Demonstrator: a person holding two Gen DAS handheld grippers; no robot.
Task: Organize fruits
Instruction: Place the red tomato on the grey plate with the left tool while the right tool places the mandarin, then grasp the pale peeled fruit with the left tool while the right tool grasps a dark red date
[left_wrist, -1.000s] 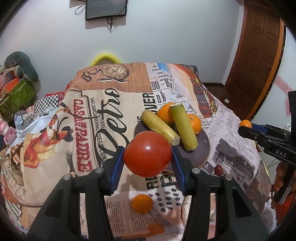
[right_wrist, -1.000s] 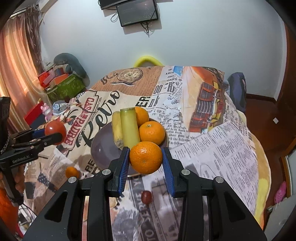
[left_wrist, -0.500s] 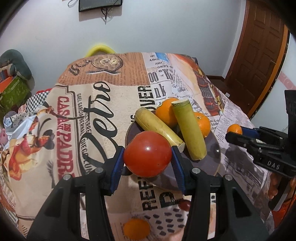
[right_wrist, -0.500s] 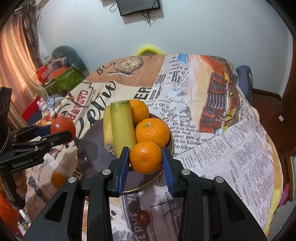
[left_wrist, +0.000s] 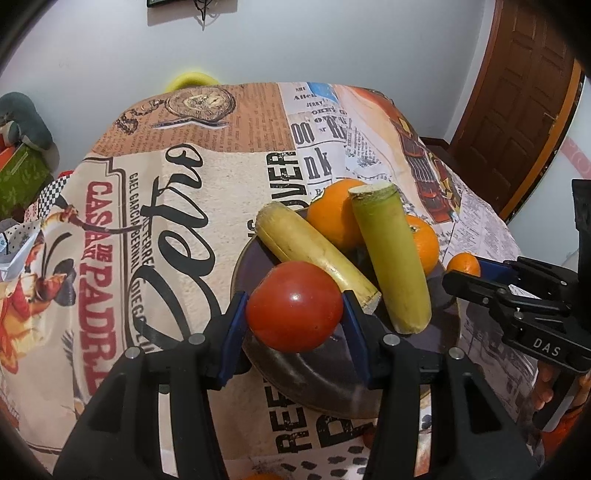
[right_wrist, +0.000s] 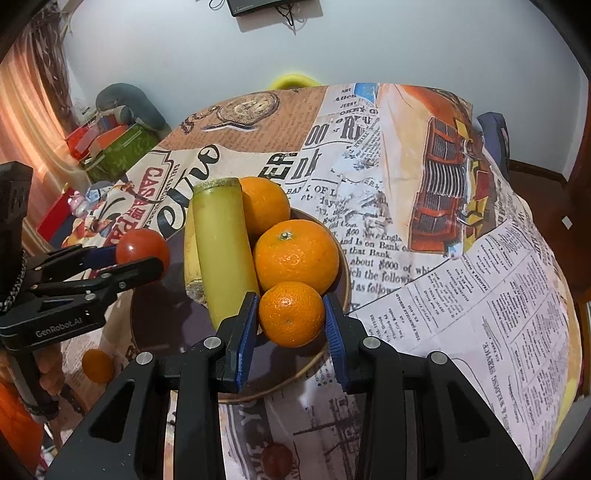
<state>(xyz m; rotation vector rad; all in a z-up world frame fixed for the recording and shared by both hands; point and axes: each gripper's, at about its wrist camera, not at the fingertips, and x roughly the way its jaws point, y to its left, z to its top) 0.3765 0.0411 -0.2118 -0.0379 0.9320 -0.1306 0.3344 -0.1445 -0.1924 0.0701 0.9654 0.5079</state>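
My left gripper (left_wrist: 294, 310) is shut on a red tomato (left_wrist: 294, 305) and holds it over the near left part of the dark bowl (left_wrist: 332, 384). My right gripper (right_wrist: 290, 319) is shut on a small orange (right_wrist: 291, 314) and holds it over the bowl's right side (right_wrist: 295, 376). The bowl holds two yellow-green stalk pieces (left_wrist: 389, 254) (left_wrist: 314, 247) and two larger oranges (right_wrist: 295, 254) (right_wrist: 264, 203). The tomato also shows in the right wrist view (right_wrist: 142, 247), and the small orange in the left wrist view (left_wrist: 463, 264).
A small orange (right_wrist: 96, 365) and a small dark red fruit (right_wrist: 275, 459) lie on the newspaper-print tablecloth (right_wrist: 443, 277) near the front edge. A brown door (left_wrist: 517, 92) stands at the right. Boxes and a soft toy (right_wrist: 122, 110) sit beyond the table's left.
Both grippers have moved forward with their fruit, from short of the bowl to over it. The bowl and its fruit look closer and larger.
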